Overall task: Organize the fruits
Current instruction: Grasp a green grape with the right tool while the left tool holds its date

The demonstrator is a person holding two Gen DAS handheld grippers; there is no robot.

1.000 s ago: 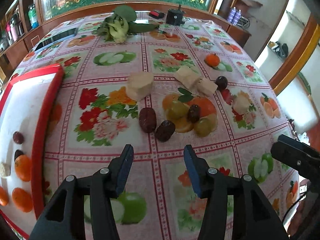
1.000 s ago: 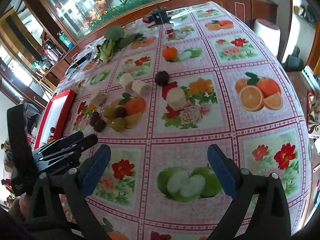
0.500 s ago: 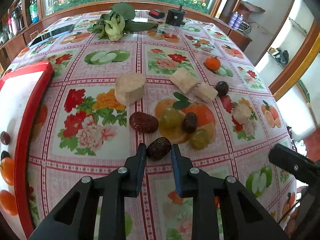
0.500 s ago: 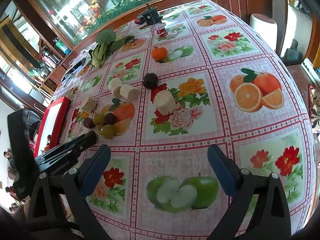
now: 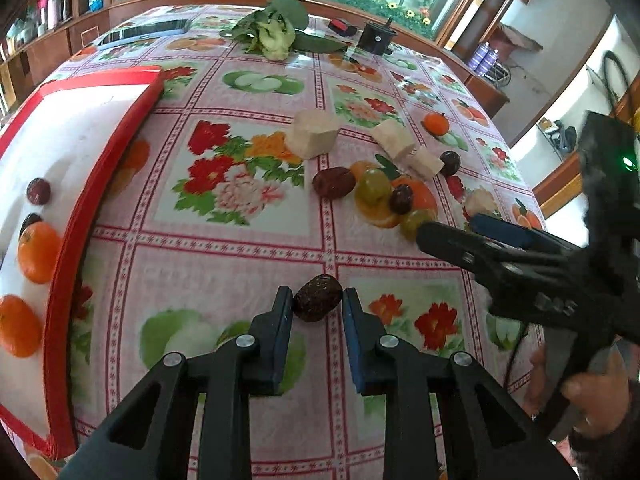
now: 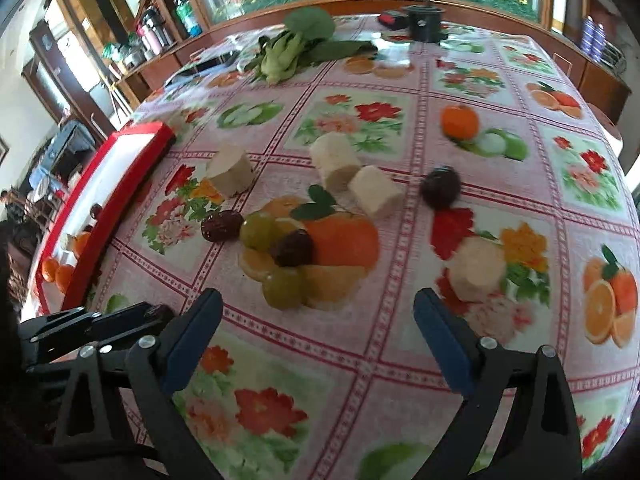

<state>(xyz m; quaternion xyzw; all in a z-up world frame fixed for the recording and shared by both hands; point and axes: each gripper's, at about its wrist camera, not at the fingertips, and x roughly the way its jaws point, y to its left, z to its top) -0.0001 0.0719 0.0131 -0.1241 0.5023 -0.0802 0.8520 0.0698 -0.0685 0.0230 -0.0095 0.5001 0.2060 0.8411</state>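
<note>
My left gripper is shut on a dark red date, held over the tablecloth near the front, right of the red-rimmed white tray. The tray holds oranges and small dark fruits. On the cloth lie another date, green grapes, a darker date, cream chunks, a dark round fruit and a small orange. My right gripper is open, with the nearest grape just ahead of its fingers. The left gripper shows at its lower left.
Leafy greens, a black cylinder and a dark tablet sit at the table's far end. The table's right edge drops off near the right gripper, which a hand holds. Wooden cabinets surround the table.
The left gripper shut on the date and carried it back from the fruit cluster, toward the front. The right gripper moved forward and left, up to the grapes, staying open.
</note>
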